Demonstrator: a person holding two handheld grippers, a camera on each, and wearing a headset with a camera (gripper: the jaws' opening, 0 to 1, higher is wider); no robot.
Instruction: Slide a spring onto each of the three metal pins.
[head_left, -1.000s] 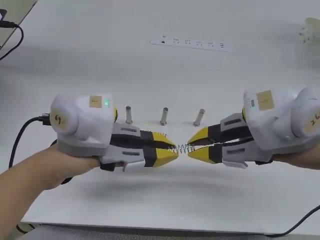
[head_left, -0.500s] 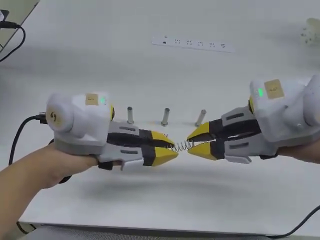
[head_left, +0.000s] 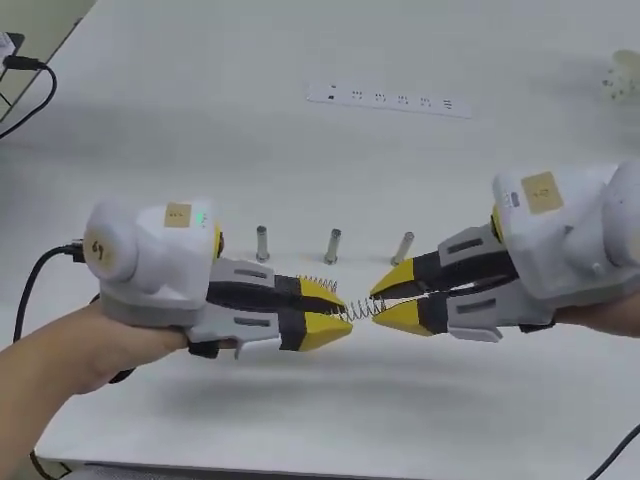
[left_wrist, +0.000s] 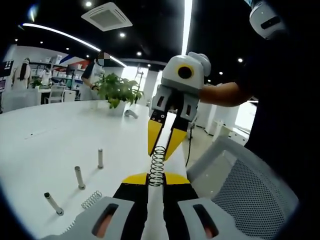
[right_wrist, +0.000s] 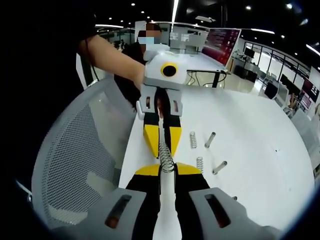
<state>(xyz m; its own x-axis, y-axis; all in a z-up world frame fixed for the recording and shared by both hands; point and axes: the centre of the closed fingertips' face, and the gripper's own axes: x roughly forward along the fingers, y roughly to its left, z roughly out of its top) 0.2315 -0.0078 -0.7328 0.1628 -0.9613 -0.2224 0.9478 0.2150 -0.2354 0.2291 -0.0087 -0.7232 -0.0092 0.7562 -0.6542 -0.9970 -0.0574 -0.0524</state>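
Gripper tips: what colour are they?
Yellow on both the left gripper and right gripper, gripping the spring between them; clearest in the head view.

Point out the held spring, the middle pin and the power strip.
held spring (head_left: 358, 308), head view, middle coils.
middle pin (head_left: 332, 246), head view, its shaft.
power strip (head_left: 388, 100), head view, top face.

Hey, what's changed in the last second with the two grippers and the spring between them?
The right gripper has tipped, rear lifted, so the small metal coil spring between the yellow tips slants slightly instead of lying level. The left gripper stays shut on its end; whether the right one pinches the other end is unclear. The three bare upright metal pins have not moved; the overall shift is the camera's.
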